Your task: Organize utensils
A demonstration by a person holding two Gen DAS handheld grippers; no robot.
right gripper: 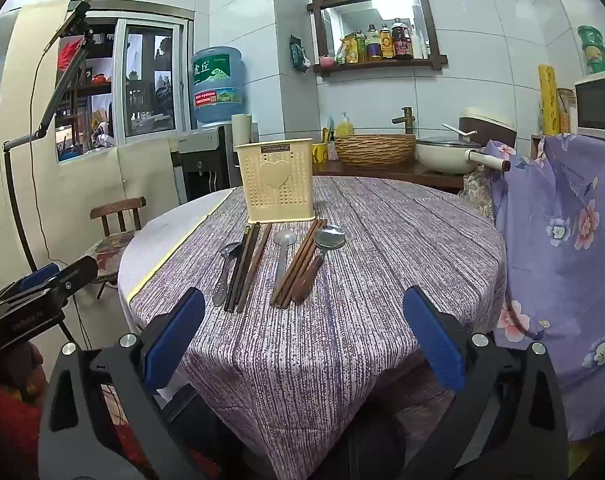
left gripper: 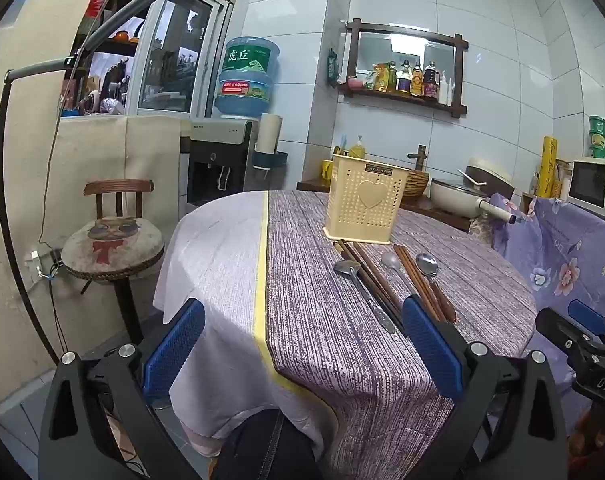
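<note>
A cream perforated utensil holder with a heart stands upright on the round table; it also shows in the left wrist view. In front of it lie a metal spoon, dark chopsticks, a grey spoon, brown chopsticks and a wooden-handled spoon. My right gripper is open and empty, just short of the utensils. My left gripper is open and empty at the table's near edge, left of the utensils.
The table has a purple striped cloth over a white one. A wooden stool stands left. A flowered purple cover, a pan, a woven basket and a water dispenser stand behind.
</note>
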